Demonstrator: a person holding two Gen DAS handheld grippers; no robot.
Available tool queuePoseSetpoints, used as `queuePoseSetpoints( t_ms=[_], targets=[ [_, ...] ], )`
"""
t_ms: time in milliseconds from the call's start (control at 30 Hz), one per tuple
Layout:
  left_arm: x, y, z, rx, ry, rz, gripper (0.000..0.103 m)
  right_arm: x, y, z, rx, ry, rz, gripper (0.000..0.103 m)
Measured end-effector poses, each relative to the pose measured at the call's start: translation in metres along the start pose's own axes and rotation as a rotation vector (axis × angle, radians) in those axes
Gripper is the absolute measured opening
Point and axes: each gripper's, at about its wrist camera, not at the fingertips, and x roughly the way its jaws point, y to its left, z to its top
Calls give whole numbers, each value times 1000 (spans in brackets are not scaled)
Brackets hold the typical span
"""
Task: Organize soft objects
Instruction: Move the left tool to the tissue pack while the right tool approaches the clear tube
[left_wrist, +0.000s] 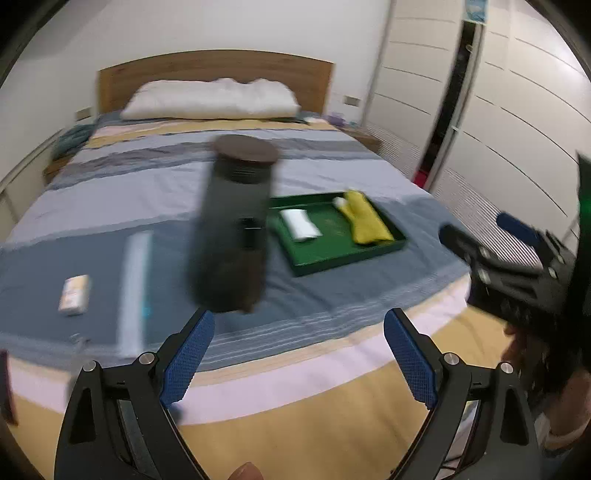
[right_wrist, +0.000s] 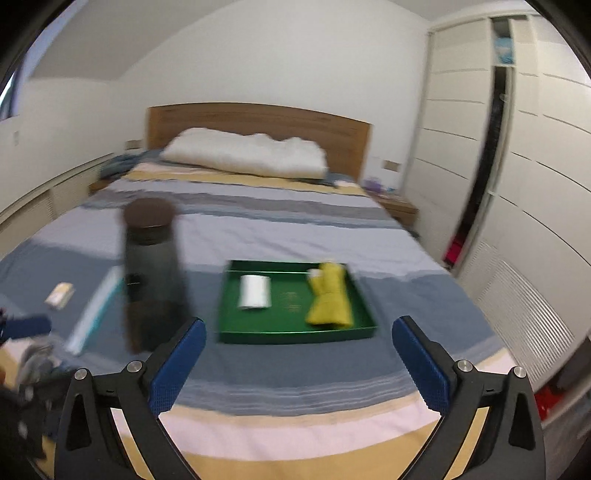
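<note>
From the left wrist view, the left gripper (left_wrist: 299, 358) hangs over the foot of the bed (left_wrist: 159, 184) with its jaws spread wide and nothing between the blue pads (left_wrist: 188, 358). Ahead of the left jaw and off to its outer side lies a small packet (left_wrist: 74, 295), and just beside that a long pale box (left_wrist: 135, 291), both flat on the striped cover. Straight ahead of the left jaw stands a dark bottle (left_wrist: 232, 225) with a brown cap (blurred, so its detail is hard to read). Beyond the gap between the jaws, toward the right jaw, sits the green tray (left_wrist: 332, 254), and in it a white roll (left_wrist: 300, 224) and a yellow cloth (left_wrist: 364, 218) lie apart, the cloth nearer the tray's right wall. Farther right, outside the right jaw, the right gripper (left_wrist: 491, 230) shows from the side, its blue pads apart. From the right wrist view, the right gripper (right_wrist: 299, 362) also stands wide and holds nothing; the bottle (right_wrist: 153, 273) rises ahead of its left jaw, and the tray (right_wrist: 288, 332) lies ahead, between the jaws, with the roll (right_wrist: 254, 291) left and the cloth (right_wrist: 328, 295) right. A white pillow (right_wrist: 247, 155) rests against the headboard (right_wrist: 258, 118) far beyond.
</note>
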Motion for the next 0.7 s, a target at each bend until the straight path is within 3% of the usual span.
queuePoseSetpoints(
  t_ms=[200,367,567,700],
  targets=[
    [-42,91,-17,-102,-39,126,90,-26,63,2,-20,-14,147,103],
    [-49,172,-28,-161,-31,245,90,-22,115,6,-13,39,268,103],
    [-9,274,-21,-251,44,326,90,30,184,10,-3,147,329,103],
    [36,315,-15,-254,93,330,90,85,219,20,22,224,330,103]
  ],
)
